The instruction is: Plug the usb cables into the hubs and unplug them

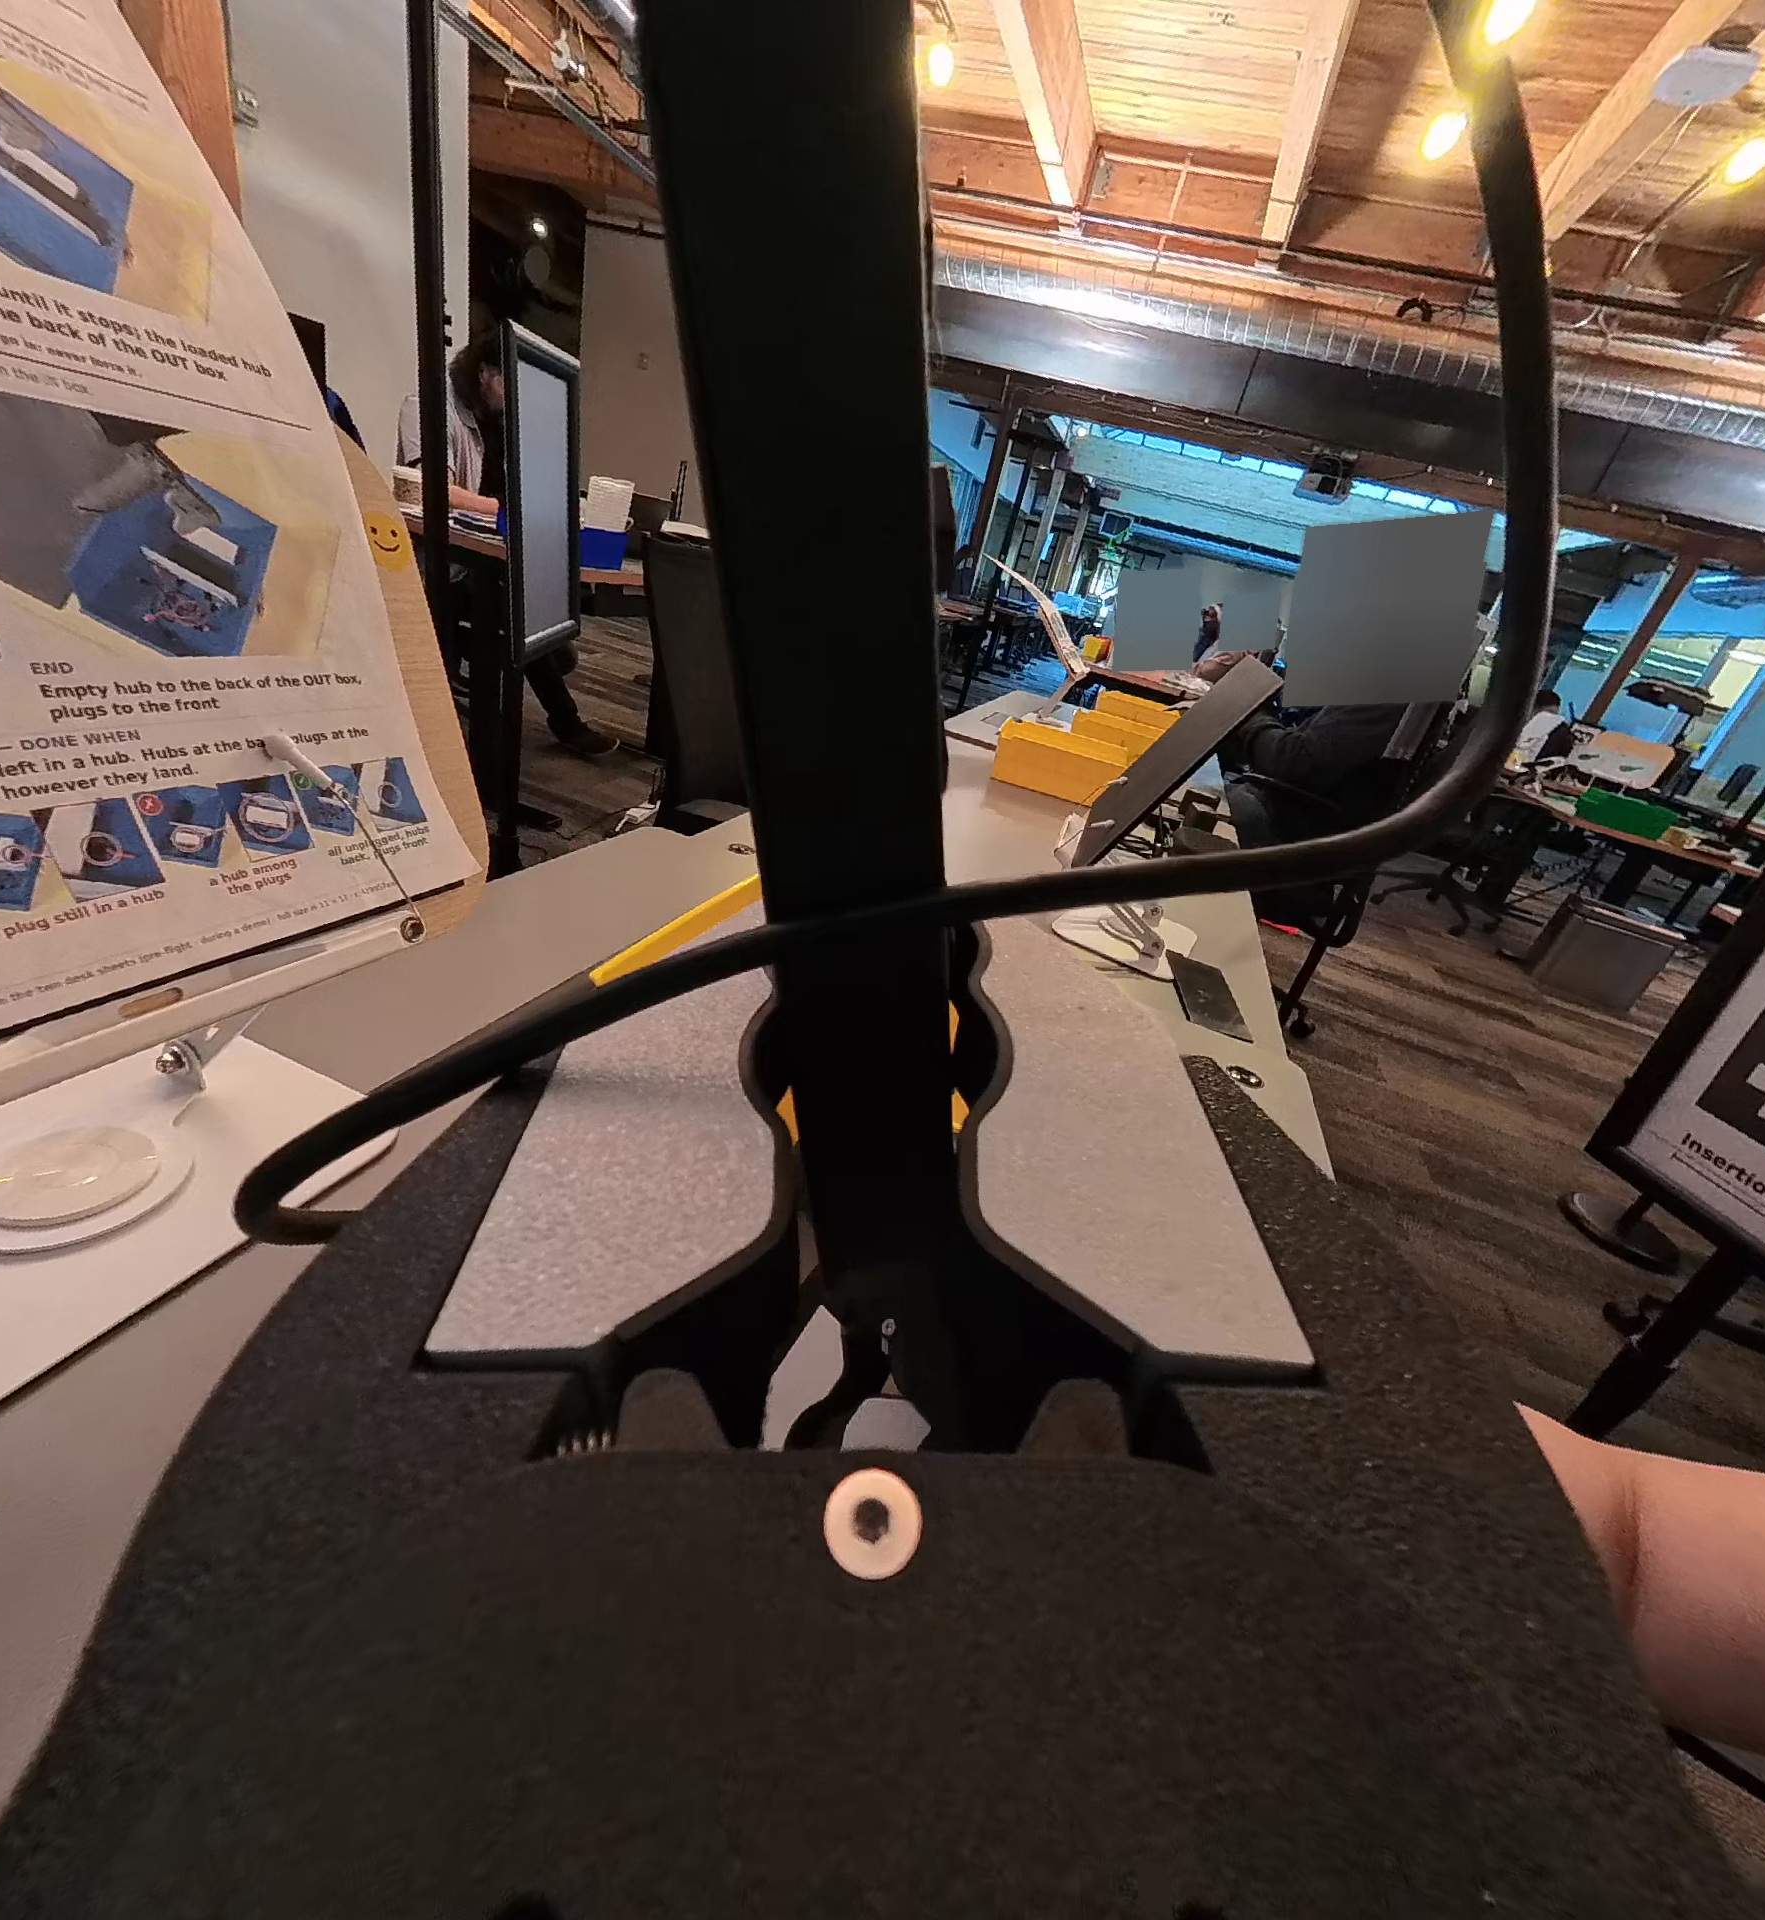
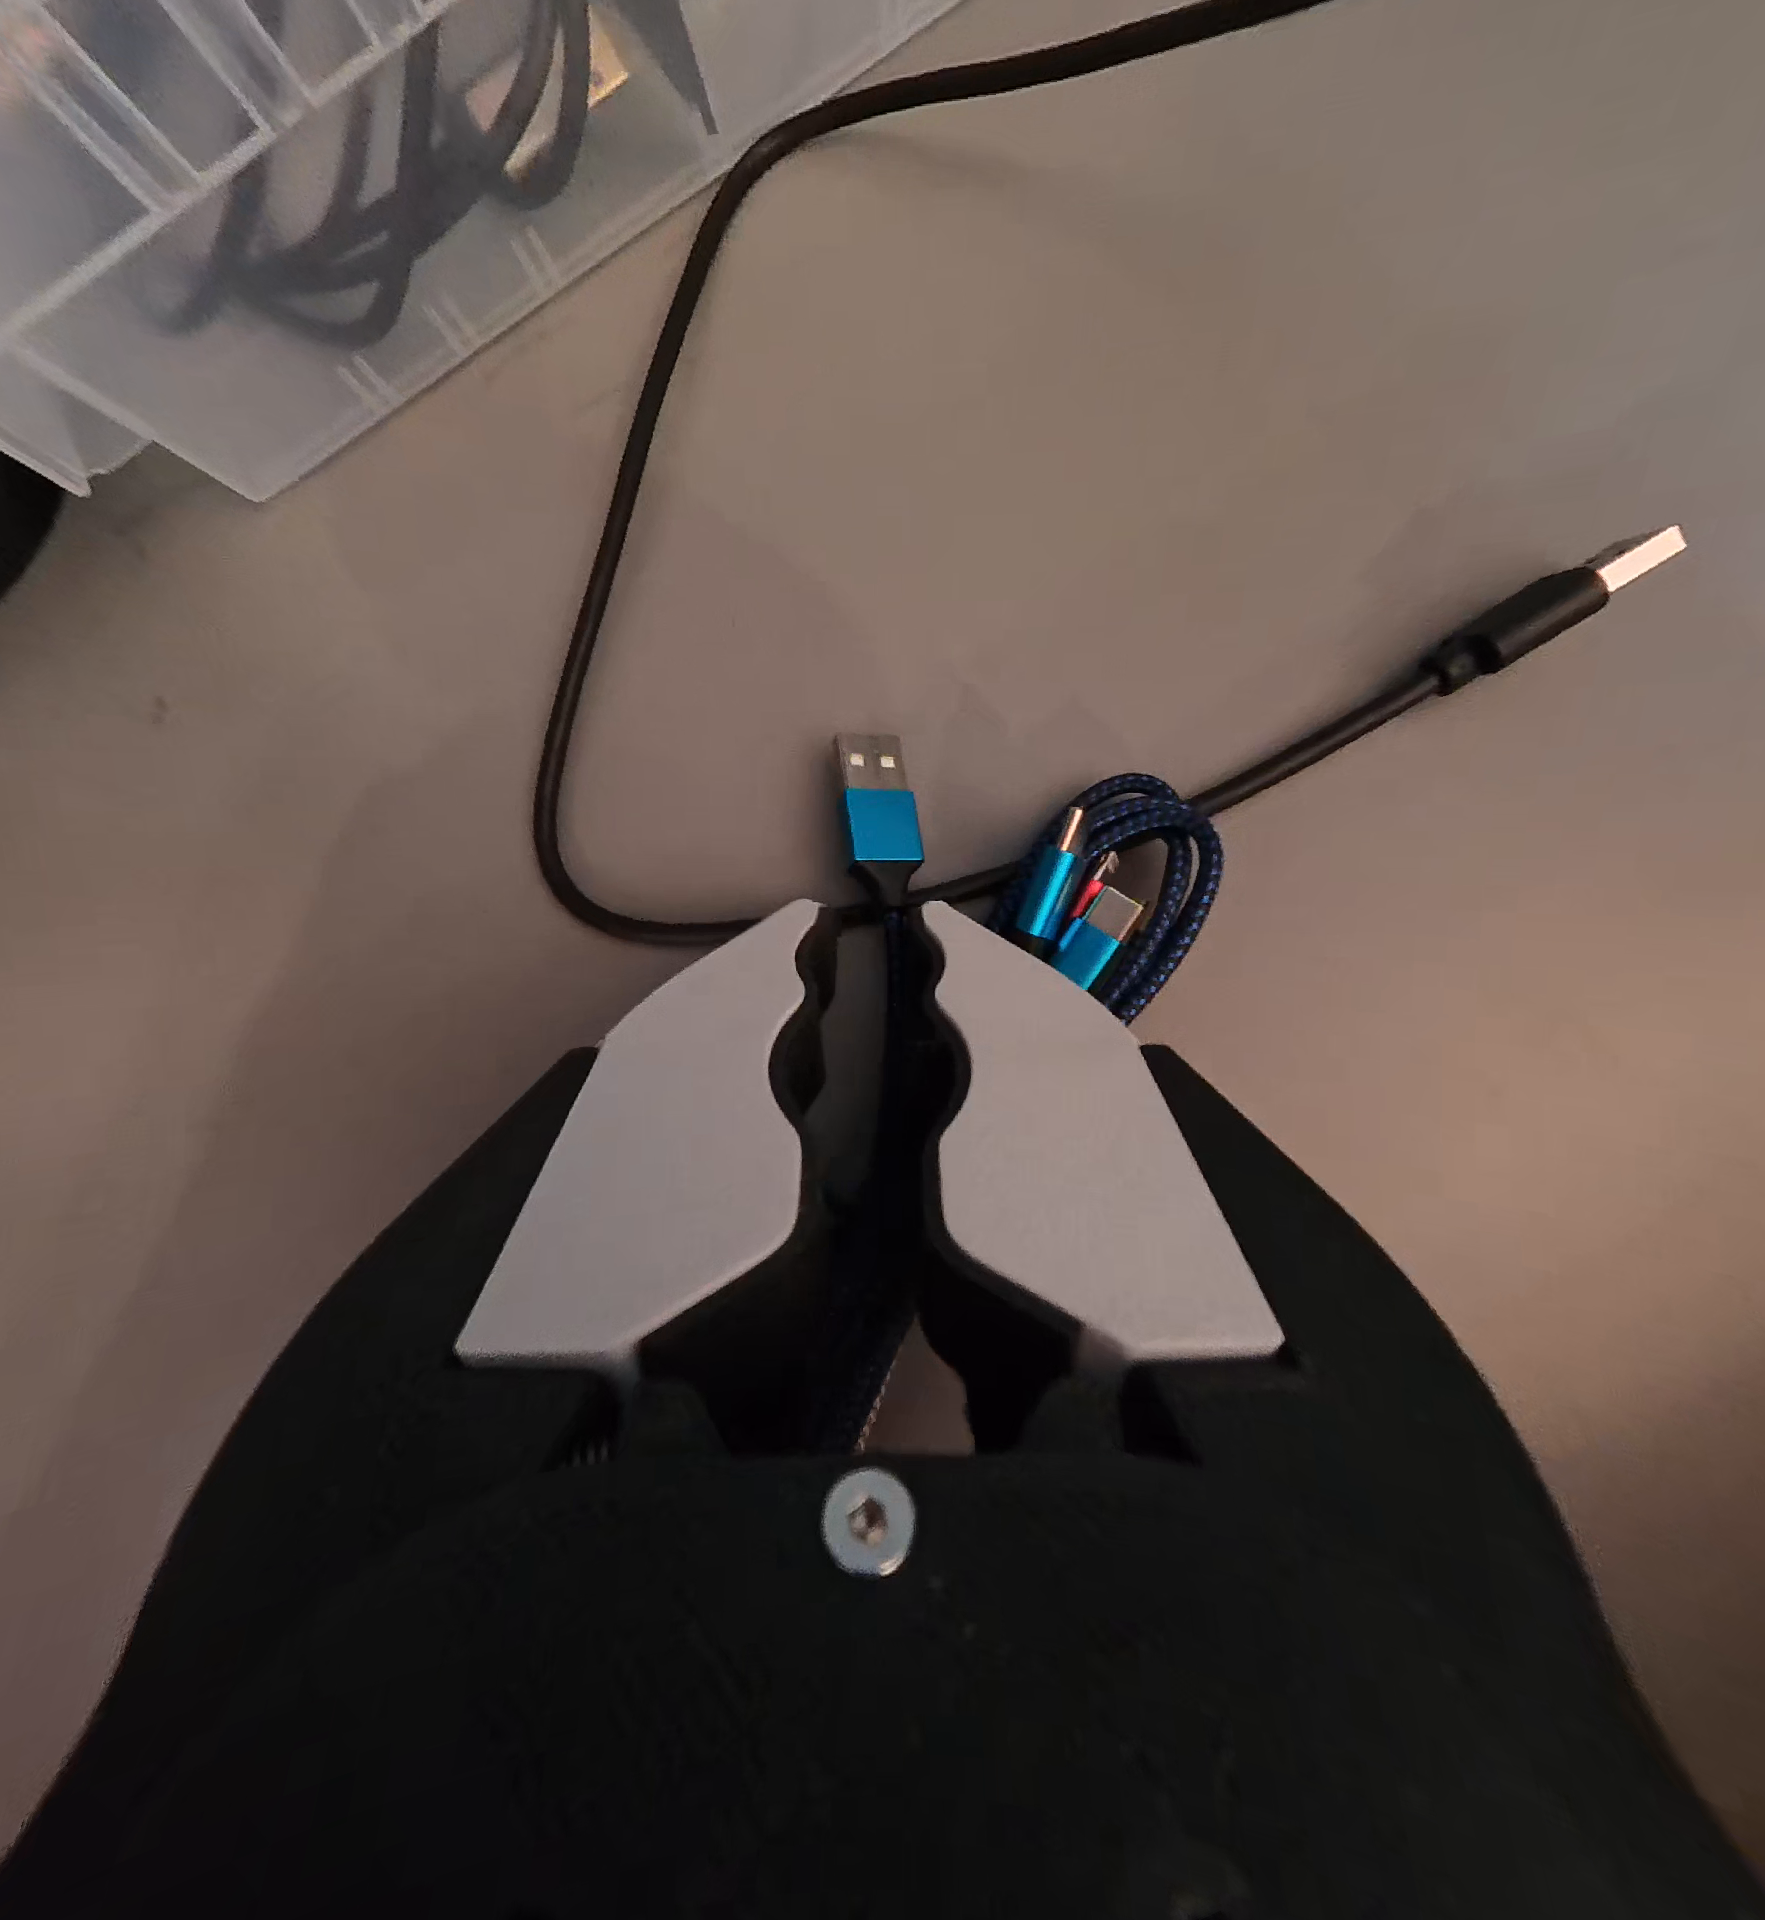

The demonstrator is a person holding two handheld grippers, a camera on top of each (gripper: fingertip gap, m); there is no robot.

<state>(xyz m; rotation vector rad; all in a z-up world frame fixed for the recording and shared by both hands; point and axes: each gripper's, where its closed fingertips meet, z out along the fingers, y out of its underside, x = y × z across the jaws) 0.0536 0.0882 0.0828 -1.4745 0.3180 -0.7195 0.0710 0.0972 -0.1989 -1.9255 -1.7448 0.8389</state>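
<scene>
The right gripper (image 2: 870, 914) has its jaws clamped on the braided blue cable (image 2: 1184, 862) just behind its blue USB plug (image 2: 883, 805). The plug projects forward past the jaw tips, metal end leading. The rest of this cable hangs in a bundle to the right of the jaws, with several smaller blue connectors (image 2: 1065, 904) gathered in it.

The left gripper (image 1: 873, 997) has its jaws closed on a long, flat black bar (image 1: 805, 520), judged to be the hub. The bar stands upright between the jaws and runs out of the top of the view; its ports are not visible.

A black cable (image 2: 629, 499) lies on the grey surface (image 2: 1273, 312) below the right gripper, curving under the jaws and ending in a free black USB plug (image 2: 1574, 592) to the right. In the left wrist view a black cable (image 1: 1522, 416) loops across in front of the bar. A clear divided box (image 2: 265, 239) holding further dark cables sits at the upper left. An instruction sheet (image 1: 130, 520) stands on a holder to the left.

Step in hand: insertion, not yet made. Next move: bring the blue plug to a hub port, align it squarely, and press straight in while the left gripper braces the hub.
</scene>
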